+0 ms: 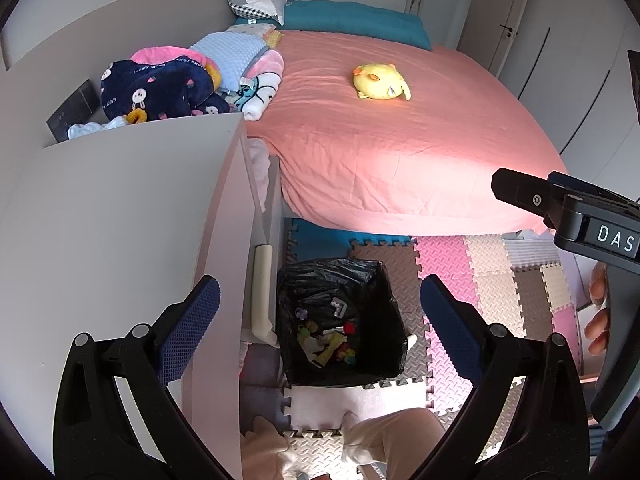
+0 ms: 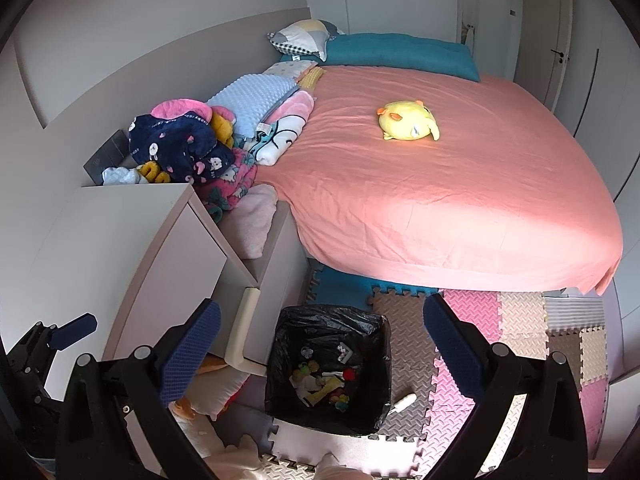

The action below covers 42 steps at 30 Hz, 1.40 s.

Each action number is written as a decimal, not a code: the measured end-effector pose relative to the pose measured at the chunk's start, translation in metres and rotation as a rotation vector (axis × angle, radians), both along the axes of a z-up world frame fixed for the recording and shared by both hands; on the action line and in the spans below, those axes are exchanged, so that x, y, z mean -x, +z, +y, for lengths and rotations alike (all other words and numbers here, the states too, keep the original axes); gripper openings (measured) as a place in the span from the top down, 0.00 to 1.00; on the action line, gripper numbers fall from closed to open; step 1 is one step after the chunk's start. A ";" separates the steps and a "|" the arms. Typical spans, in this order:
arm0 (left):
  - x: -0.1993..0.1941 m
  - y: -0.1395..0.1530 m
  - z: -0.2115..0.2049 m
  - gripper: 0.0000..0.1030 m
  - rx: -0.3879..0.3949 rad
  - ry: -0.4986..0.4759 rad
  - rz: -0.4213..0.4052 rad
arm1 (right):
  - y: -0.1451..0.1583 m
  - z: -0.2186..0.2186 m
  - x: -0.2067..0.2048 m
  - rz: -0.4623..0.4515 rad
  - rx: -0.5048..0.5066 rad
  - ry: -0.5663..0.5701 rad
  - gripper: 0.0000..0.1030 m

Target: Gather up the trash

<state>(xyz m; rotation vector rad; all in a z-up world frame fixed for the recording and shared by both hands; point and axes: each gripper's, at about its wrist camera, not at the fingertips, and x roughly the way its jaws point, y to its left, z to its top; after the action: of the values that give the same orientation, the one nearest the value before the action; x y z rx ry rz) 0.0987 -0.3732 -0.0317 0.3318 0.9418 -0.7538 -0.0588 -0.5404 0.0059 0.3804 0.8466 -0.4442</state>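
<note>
The left gripper (image 1: 320, 316) and right gripper (image 2: 322, 336) both hang spread and empty over the black-lined trash bin (image 2: 280, 364) at lower centre. Its small colourful trash (image 2: 324, 384) is hard to identify. A white object (image 2: 402, 402) lies beside it, half hidden in the left view.

Left gripper (image 1: 320, 320) hangs wide open over the black-lined trash bin (image 1: 384, 360), small colourful scraps (image 1: 328, 340) inside. Yellow plush (image 1: 380, 82) sits on the pink bed (image 1: 400, 152).
</note>
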 end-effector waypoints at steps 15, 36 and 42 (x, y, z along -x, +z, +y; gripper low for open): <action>0.001 0.004 0.001 0.06 0.001 -0.001 -0.001 | 0.002 0.002 0.001 -0.002 0.001 -0.001 0.02; 0.003 0.004 0.003 0.06 0.001 -0.005 -0.002 | 0.002 0.003 0.001 -0.001 0.002 0.000 0.02; 0.003 0.006 0.004 0.06 0.002 -0.006 -0.006 | 0.002 0.003 0.001 -0.002 0.000 -0.005 0.02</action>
<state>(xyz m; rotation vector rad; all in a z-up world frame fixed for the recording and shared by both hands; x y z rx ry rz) 0.0953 -0.3695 -0.0255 0.3349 0.9347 -0.7591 -0.0597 -0.5376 0.0079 0.3832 0.8440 -0.4480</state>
